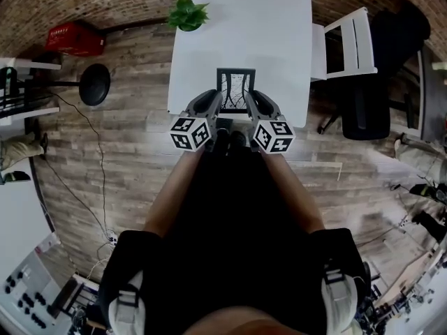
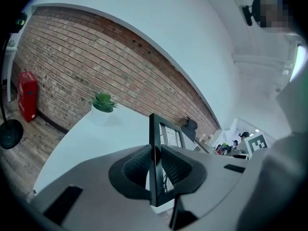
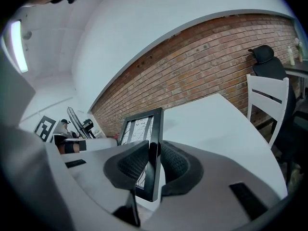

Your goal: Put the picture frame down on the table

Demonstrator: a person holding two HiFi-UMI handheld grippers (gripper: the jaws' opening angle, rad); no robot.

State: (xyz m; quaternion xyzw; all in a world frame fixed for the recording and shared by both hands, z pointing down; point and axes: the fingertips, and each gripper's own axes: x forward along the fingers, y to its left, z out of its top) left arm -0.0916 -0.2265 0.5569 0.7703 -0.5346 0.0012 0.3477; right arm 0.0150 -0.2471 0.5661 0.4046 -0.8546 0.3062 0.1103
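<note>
Holding the picture frame (image 1: 235, 89) upright over the near edge of the white table (image 1: 265, 33), with the left gripper (image 1: 215, 102) and right gripper (image 1: 255, 102) each clamping a side rail. Seemingly mid-carry; next calling for lowering until resting (then releasing). Standing beyond: brick wall (image 3: 231, 57), white chair (image 1: 349, 44), potted plant (image 1: 187, 14).

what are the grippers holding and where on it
Both hold the picture frame: the left gripper clamps its left side edge, the right gripper its right side edge.
</note>
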